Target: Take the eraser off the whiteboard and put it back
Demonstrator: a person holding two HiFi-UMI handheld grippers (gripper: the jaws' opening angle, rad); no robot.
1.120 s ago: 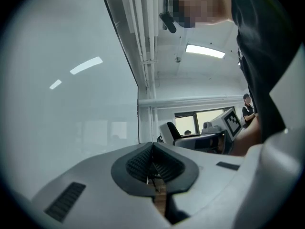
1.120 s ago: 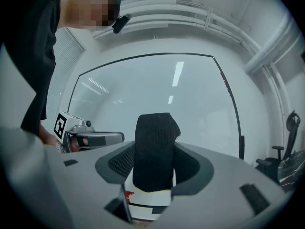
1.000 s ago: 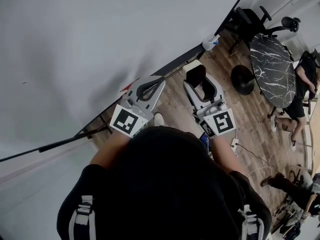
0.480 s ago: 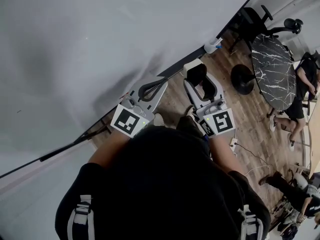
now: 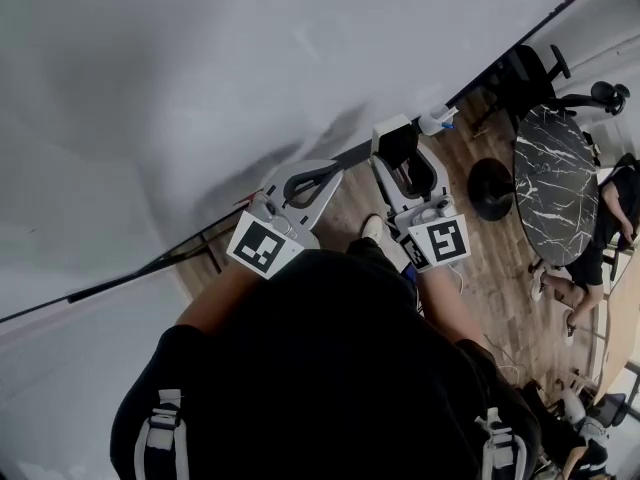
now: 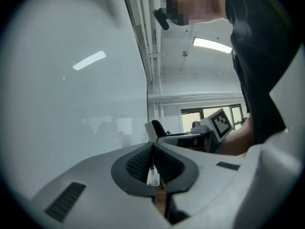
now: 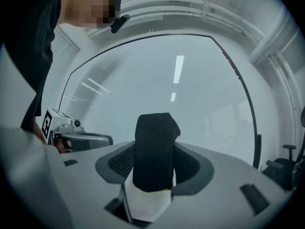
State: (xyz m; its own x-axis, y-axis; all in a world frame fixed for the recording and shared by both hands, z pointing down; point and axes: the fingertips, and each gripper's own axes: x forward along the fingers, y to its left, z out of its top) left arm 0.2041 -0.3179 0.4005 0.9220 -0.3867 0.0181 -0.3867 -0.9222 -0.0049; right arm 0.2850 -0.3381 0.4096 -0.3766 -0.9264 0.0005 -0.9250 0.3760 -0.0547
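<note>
Eraser [image 7: 148, 199] held in right gripper [image 7: 153, 168], black felt [image 7: 155, 142] clearest in its own view, left gripper [image 6: 153, 162] closed

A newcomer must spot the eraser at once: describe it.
Start at the big whiteboard. By its lower edge, the right gripper clamps a white block faced with black felt: that is the eraser. The left gripper beside it is shut and holds nothing.

There is one whiteboard [image 5: 200, 88], one eraser [image 7: 155, 147], one bottle [image 5: 438, 122] and one marble table [image 5: 555, 163]. I count two grippers, a left gripper [image 5: 322, 173] and a right gripper [image 5: 400, 153], and two chairs [image 5: 530, 73].
</note>
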